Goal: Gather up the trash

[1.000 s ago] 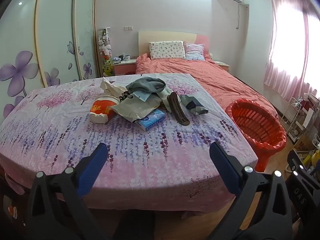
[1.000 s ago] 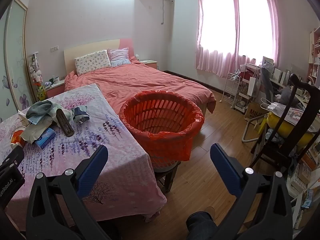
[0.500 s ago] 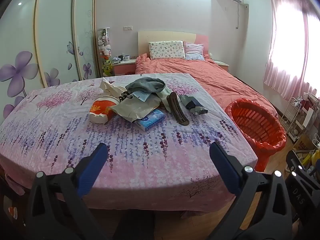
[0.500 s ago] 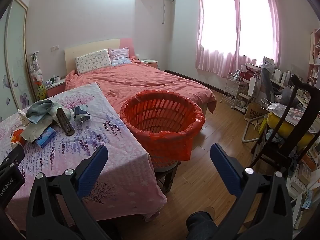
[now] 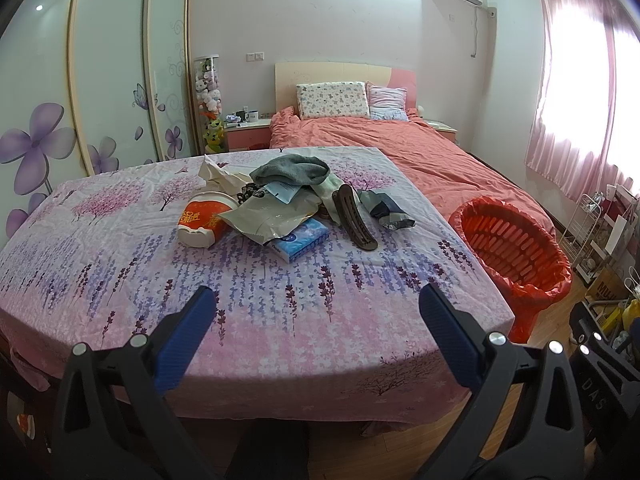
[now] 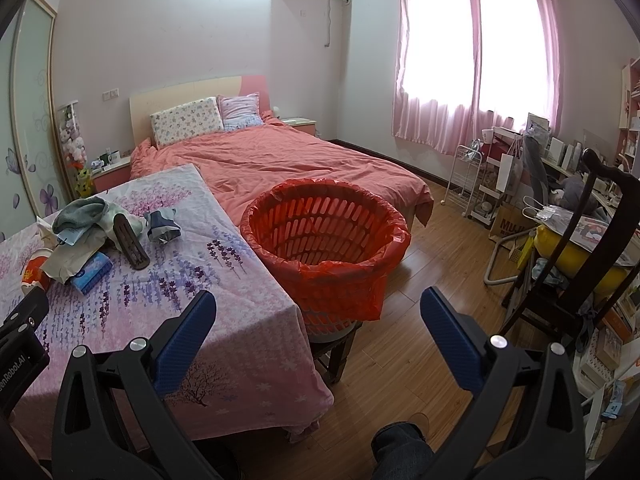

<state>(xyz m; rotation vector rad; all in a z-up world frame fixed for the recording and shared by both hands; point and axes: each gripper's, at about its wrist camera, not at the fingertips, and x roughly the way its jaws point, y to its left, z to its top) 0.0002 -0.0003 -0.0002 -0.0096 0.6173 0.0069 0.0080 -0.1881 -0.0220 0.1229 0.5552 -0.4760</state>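
Hovering at the near edge of the surface (image 5: pixel 132 264), the left gripper (image 5: pixel 316 312) has its jaws spread wide with nothing between them. The trash lies heaped well ahead of it on the flowered cloth: a red and white paper cup (image 5: pixel 204 220) tipped on its side, a crumpled paper bag (image 5: pixel 272 216), a blue tissue pack (image 5: pixel 300 238), a brown ridged insole (image 5: pixel 354 216), a grey cloth (image 5: pixel 292 170) and a small dark wrapper (image 5: pixel 386 210). The right gripper (image 6: pixel 318 312), jaws also wide and empty, faces the red-lined basket (image 6: pixel 324 240) standing just beside the surface's right edge, with the pink bed (image 6: pixel 300 156) behind it
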